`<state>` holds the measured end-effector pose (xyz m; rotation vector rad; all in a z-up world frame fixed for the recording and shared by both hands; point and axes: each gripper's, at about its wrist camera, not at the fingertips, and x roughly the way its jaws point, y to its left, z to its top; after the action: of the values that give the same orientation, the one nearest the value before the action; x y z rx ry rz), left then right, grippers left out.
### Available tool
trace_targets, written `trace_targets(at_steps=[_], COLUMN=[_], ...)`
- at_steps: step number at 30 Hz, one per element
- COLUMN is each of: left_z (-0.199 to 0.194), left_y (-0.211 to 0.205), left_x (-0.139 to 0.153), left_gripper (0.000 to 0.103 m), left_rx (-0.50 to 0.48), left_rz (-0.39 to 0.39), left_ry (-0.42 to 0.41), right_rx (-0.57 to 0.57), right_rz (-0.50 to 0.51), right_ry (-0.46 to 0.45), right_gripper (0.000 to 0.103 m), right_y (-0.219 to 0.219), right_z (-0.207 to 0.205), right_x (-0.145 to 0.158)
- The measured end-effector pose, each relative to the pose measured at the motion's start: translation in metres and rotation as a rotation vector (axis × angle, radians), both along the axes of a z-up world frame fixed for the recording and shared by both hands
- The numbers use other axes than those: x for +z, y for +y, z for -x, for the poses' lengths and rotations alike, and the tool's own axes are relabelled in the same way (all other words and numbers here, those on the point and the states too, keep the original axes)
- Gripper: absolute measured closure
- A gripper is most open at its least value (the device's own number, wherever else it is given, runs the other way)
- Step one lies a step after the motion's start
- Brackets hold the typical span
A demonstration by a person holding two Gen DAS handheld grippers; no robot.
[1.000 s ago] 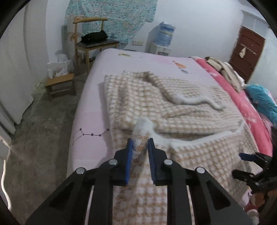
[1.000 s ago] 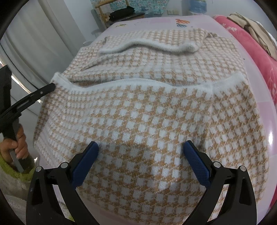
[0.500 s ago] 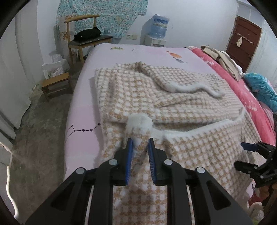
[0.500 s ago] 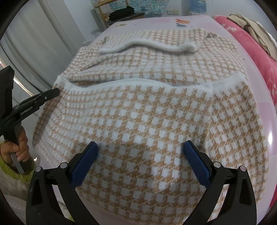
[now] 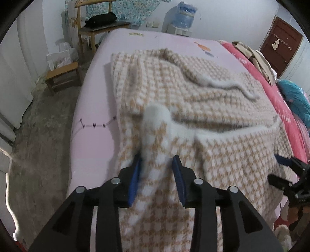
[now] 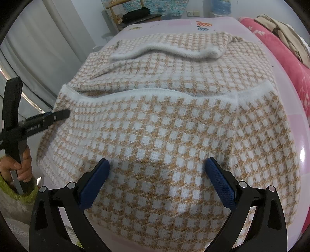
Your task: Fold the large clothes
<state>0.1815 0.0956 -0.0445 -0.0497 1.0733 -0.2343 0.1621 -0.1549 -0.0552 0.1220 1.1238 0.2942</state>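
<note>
A large beige-and-white checked sweater lies spread on the pink bed, its lower part folded up so the white hem runs across the middle. My left gripper is at the hem's left corner. Its jaws are opening, and the bunched white corner still lies loosely between them without being pinched. It also shows in the right wrist view, where the left gripper is held by a hand. My right gripper stands wide open just over the sweater near its front edge, holding nothing.
A wooden chair with a black bag, a low stool and bare floor lie left of the bed. A water dispenser stands at the far wall. A red blanket with piled clothes and a teal pillow line the right side.
The left gripper's jaws, pinched on the hem corner before, have spread apart and the fabric has slackened. The left gripper has dipped lower toward the bed. The right gripper has not moved.
</note>
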Motion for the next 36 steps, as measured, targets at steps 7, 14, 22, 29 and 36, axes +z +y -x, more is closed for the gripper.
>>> trace_targets(at_steps=[7, 14, 22, 29, 36], left_z=[0.003, 0.005, 0.007, 0.015, 0.015], left_y=[0.000, -0.010, -0.016, -0.030, -0.034], left_x=[-0.001, -0.004, -0.004, -0.004, -0.004], left_gripper=[0.069, 0.064, 0.064, 0.064, 0.065], left_rx=[0.012, -0.007, 0.022, 0.044, 0.049], left_rz=[-0.007, -0.090, -0.134, -0.241, -0.264], left_ry=[0.006, -0.002, -0.030, -0.098, -0.101], right_rx=[-0.002, 0.001, -0.002, -0.129, -0.262], right_rz=[0.001, 0.001, -0.006, -0.041, -0.040], right_ry=[0.001, 0.000, -0.017, -0.117, -0.145], right_gripper=[0.008, 0.008, 0.008, 0.012, 0.026], right_y=[0.001, -0.003, -0.009, -0.074, -0.140], right_z=[0.000, 0.001, 0.006, 0.022, 0.008], right_x=[0.001, 0.001, 0.006, 0.033, 0.043])
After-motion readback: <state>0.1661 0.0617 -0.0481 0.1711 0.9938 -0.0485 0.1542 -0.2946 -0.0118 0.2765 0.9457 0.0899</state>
